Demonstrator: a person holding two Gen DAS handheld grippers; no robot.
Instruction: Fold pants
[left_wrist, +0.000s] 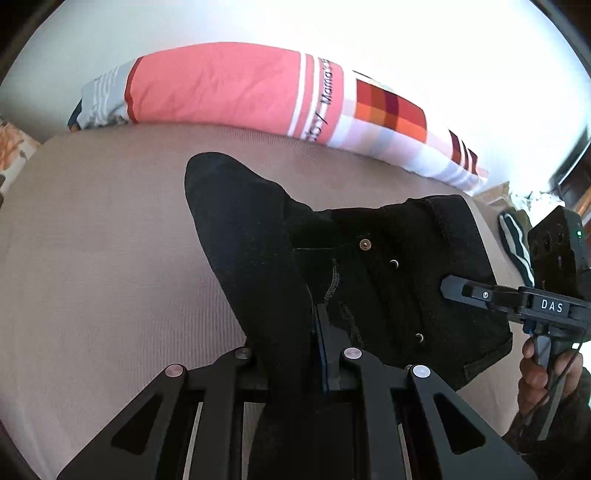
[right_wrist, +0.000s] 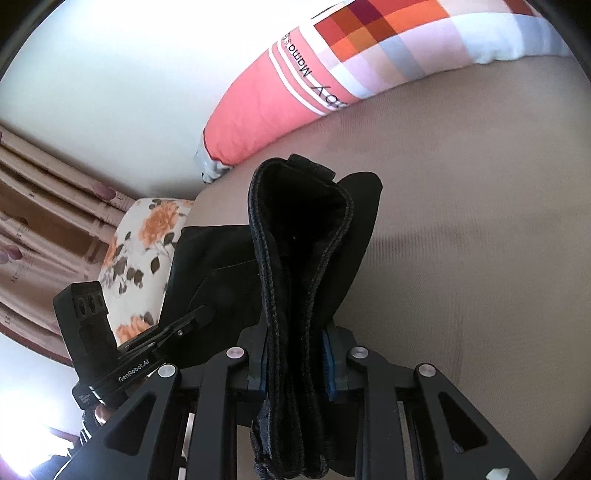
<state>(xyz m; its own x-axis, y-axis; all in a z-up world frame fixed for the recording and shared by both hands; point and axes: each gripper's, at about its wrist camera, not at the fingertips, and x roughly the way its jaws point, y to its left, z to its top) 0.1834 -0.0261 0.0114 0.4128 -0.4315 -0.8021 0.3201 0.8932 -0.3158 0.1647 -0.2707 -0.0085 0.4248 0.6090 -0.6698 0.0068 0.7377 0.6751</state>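
Black pants (left_wrist: 388, 280) lie partly folded on a beige bed sheet (left_wrist: 110, 258). My left gripper (left_wrist: 291, 354) is shut on a black fold of the pants, which rises between its fingers. My right gripper (right_wrist: 295, 354) is shut on a thick bunched stack of the pants' edge (right_wrist: 299, 258), lifted above the sheet. In the left wrist view the right gripper (left_wrist: 454, 288) reaches in from the right over the waistband area with its buttons. In the right wrist view the left gripper (right_wrist: 199, 317) shows at lower left against the dark cloth.
A long pink, white and checked pillow (left_wrist: 240, 88) lies along the far edge of the bed against a white wall. A floral pillow (right_wrist: 144, 254) sits at the left in the right wrist view, with striped curtains (right_wrist: 44, 206) behind. A striped cloth (left_wrist: 515, 240) lies at the bed's right edge.
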